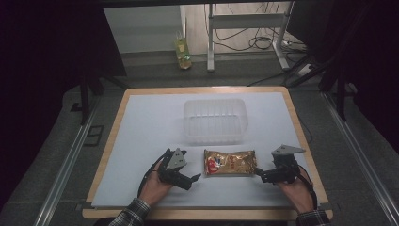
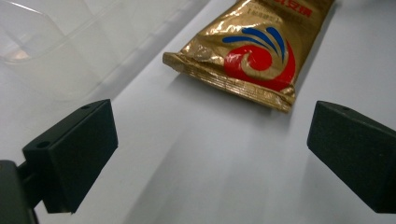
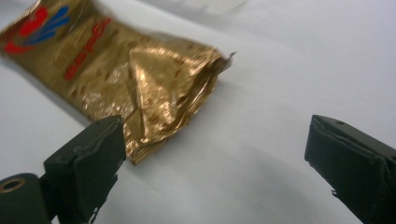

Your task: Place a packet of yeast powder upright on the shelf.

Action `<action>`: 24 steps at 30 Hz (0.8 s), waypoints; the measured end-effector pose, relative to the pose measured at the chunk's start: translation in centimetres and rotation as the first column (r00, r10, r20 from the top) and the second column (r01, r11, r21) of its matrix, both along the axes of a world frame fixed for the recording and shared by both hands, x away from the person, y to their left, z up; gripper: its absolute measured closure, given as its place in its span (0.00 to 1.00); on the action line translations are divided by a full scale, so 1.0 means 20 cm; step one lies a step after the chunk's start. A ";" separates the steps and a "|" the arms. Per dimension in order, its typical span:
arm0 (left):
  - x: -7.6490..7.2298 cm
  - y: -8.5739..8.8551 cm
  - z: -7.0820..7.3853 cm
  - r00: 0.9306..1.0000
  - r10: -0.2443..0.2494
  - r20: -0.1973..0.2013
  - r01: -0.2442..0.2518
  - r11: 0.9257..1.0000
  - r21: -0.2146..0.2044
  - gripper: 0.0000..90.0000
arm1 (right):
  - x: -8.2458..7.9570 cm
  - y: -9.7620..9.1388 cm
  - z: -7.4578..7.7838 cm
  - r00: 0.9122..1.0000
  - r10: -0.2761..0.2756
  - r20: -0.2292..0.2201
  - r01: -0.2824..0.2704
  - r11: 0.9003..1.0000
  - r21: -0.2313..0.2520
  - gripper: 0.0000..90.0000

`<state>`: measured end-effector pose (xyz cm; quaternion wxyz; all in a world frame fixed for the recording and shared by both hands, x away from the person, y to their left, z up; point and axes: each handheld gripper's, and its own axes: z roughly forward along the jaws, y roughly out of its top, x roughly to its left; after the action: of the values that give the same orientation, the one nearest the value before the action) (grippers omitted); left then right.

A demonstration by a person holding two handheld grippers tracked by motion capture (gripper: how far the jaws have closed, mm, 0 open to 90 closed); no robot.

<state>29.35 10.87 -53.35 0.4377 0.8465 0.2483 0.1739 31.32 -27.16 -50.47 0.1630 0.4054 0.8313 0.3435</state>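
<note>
A gold foil packet (image 1: 229, 162) with a red and blue swirl lies flat on the white table top, between my two grippers. My left gripper (image 1: 196, 178) stands open just left of it; in the left gripper view the packet (image 2: 254, 51) lies ahead of the jaws, apart from them. At the packet's right end my right gripper (image 1: 259, 173) is open too. In the right gripper view the crumpled end of the packet (image 3: 159, 88) reaches the left jaw, and the wide gap between the jaws holds nothing.
A clear plastic tub (image 1: 215, 120) stands empty behind the packet, near the middle of the table. The white sheet (image 1: 141, 122) covers a wooden table top with edges all round. A bottle (image 1: 182, 52) stands on the floor beyond.
</note>
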 end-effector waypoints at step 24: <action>0.01 -0.01 0.02 0.998 0.002 -0.063 -0.003 1.000 -0.027 0.02 | 0.01 -0.02 -0.03 1.000 0.019 -0.015 -0.019 1.000 -0.002 0.04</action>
<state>29.46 10.62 -52.96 0.4409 0.8452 0.2652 0.1445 31.52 -27.51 -51.10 0.1538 0.3997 0.8368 0.3409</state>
